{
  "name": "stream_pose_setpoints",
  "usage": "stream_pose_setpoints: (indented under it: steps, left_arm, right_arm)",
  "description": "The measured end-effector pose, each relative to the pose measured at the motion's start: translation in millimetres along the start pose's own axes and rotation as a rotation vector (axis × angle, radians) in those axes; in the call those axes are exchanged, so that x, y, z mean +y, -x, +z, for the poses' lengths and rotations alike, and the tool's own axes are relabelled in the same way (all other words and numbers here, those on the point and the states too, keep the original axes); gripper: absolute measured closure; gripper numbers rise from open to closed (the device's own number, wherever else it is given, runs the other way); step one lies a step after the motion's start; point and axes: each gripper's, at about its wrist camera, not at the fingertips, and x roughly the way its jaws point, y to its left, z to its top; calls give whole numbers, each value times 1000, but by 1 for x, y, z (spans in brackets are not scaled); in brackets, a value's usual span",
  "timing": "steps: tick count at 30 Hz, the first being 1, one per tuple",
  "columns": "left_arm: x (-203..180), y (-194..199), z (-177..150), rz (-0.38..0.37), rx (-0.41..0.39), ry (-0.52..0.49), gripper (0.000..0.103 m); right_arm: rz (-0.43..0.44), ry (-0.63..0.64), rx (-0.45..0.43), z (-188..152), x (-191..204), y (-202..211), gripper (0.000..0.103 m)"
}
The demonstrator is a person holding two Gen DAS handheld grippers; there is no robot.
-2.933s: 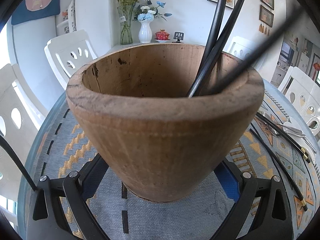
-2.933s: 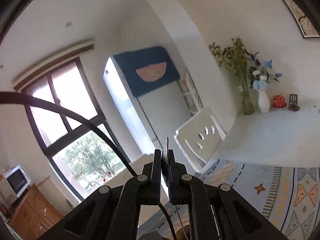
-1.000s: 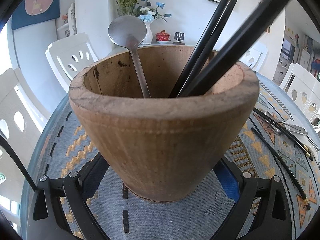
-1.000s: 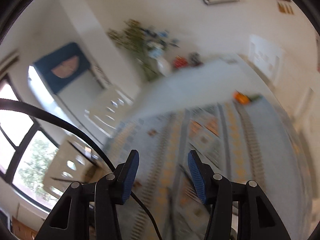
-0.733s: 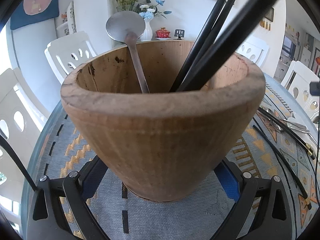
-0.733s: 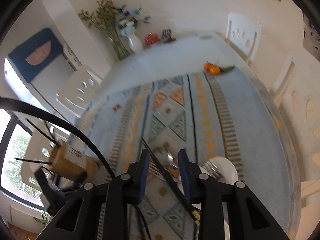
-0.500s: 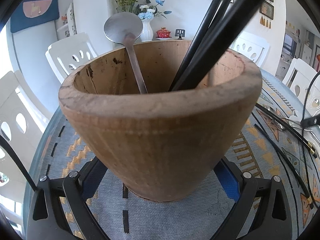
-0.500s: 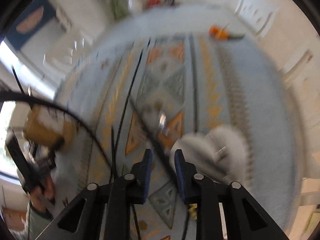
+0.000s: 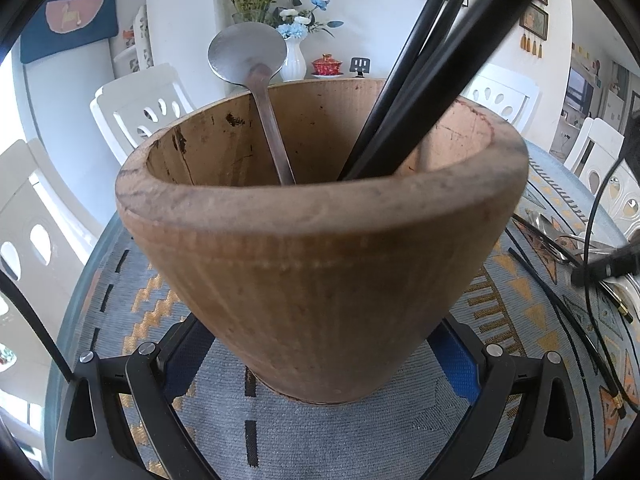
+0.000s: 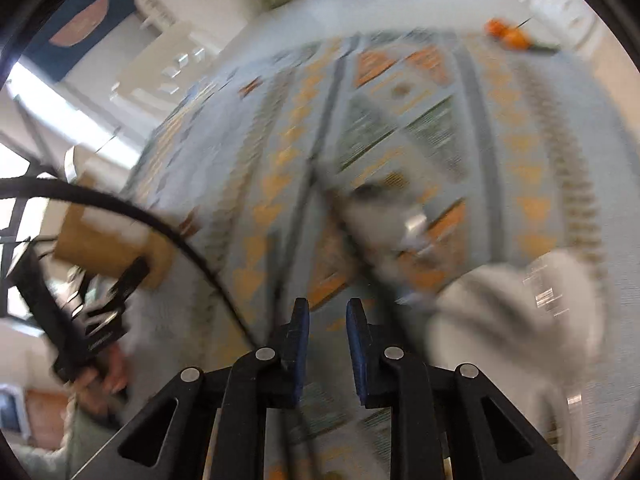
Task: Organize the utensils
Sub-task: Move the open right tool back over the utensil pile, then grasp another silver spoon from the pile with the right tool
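We see the spoon (image 9: 256, 92) standing handle-down in the wooden cup (image 9: 320, 248), bowl up toward 11 o'clock; black chopsticks (image 9: 424, 80) lean toward 1 o'clock. Our left gripper (image 9: 320, 372) is clamped on the cup's base on the patterned tablecloth (image 9: 132, 304). Our right gripper (image 10: 326, 316), fingers slightly apart and holding nothing, hangs over blurred utensils beside a white plate (image 10: 520, 320).

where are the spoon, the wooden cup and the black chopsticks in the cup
spoon (image 9: 247, 53), left wrist view, on the round bowl sticking up above the rim
wooden cup (image 9: 320, 280), left wrist view, on its outer front wall
black chopsticks (image 9: 424, 80), left wrist view, on the shafts leaning right
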Motion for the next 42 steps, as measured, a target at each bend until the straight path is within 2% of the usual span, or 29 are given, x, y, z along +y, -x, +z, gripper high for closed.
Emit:
stream_pose_setpoints:
  steps: [2,7,9,14,16,19,20,22,25,27,29,34,37,40,42]
  left_arm:
    - [0,0,0,-1,0,1,3]
    - [4,0,2,-4,0,4,4]
    - [4,0,2,-4,0,4,4]
    - [5,0,1,-9,2,8,4]
    - [7,-1,2,-12,3,10,4]
    - [9,-2,2,-15,3,11,4]
    - [9,-2,2,-14,3,11,3]
    - [10,-2,2,-15,3,11,4]
    - [12,-2,2,-18,3,13,4]
    - [13,-2,2,-18,3,13,4]
    - [14,-2,2,-19,3,14,4]
    - [13,-1,1,-21,4,15,4]
    - [13,-1,1,-22,4,16,4]
    - [14,-1,1,-23,4,16,4]
    - [14,-2,1,-25,5,18,4]
  right_arm:
    - [-27,46,11,-4,9,-1,84]
    - [-161,74,-123,10,7,29,84]
    - [-194,52,-132,20,-1,31,84]
    - [-105,-39,-35,28,-21,7,84]
    - [-111,-19,-42,25,-17,3,84]
    - [-1,6,-4,22,-2,-1,84]
    - [6,17,10,21,5,-3,84]
    - [-50,59,1,20,14,-1,84]
    - [-179,85,-85,28,13,15,84]
    - [-248,82,-111,34,6,22,84]
    - [-348,118,-86,39,4,17,84]
    - [-389,200,-7,33,6,1,84]
    - [-468,253,2,36,11,-12,83]
    - [-460,256,15,40,11,-17,70]
    - [-454,255,34,43,13,-21,55]
